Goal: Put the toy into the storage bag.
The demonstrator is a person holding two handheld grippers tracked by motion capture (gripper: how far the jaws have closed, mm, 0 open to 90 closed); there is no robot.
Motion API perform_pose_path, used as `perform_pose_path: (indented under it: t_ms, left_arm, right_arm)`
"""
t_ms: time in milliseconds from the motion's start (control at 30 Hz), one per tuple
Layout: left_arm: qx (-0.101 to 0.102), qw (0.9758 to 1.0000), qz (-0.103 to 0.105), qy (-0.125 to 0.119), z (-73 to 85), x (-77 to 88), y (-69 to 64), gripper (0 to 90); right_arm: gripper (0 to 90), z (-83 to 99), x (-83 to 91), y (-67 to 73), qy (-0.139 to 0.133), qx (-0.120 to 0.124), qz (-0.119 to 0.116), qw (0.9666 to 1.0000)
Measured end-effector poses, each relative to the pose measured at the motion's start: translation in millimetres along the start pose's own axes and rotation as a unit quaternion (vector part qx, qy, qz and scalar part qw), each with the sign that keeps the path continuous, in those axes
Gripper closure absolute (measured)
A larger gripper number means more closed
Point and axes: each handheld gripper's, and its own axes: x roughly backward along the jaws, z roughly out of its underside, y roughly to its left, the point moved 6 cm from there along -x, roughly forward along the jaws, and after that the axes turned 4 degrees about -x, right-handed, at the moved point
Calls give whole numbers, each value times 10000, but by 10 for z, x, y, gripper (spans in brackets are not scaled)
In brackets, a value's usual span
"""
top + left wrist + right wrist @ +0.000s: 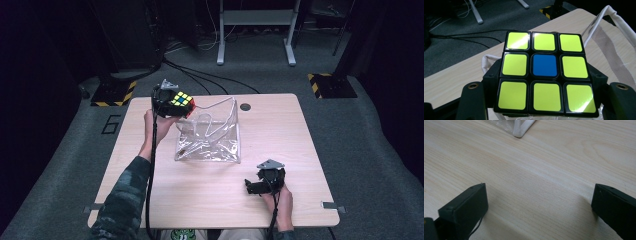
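A puzzle cube (182,102) with yellow stickers and a blue centre (544,65) is held in my left gripper (174,105), which is shut on it above the far left corner of a clear plastic bag (210,135). The bag has white straps (599,30) and stands open on the wooden table (280,140). In the left gripper view the cube sits between the two black jaws. My right gripper (256,187) rests low over the table near the front right, open, nothing between its fingers (464,207). A white corner of the bag (521,128) lies ahead of it.
A round cable hole (245,107) sits in the table behind the bag. Beyond the table are a grey carpet floor, black cables (200,75), a white metal stand (255,30) and yellow-black striped floor plates (330,85).
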Motion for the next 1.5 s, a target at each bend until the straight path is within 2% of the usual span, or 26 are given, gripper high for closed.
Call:
perform_pose_path:
  t_ms: [400,533,700,1033,1500]
  left_arm:
    - [-47,9997,83,215,152,-105,-73,341]
    - [-88,9992,126,382,204,-126,-82,341]
    - [-28,9982,165,582,251,-176,-68,341]
    - [-30,9961,178,867,269,-283,-48,341]
    - [16,9951,127,984,266,-362,-43,340]
  right_arm:
    - [0,0,0,0,-3,4,1,10000]
    - [0,0,-1,-2,-8,19,1,10000]
    - [0,0,-1,-2,-8,20,1,10000]
    - [0,0,0,0,-2,1,2,10000]
    - [0,0,-1,-3,-11,26,2,10000]
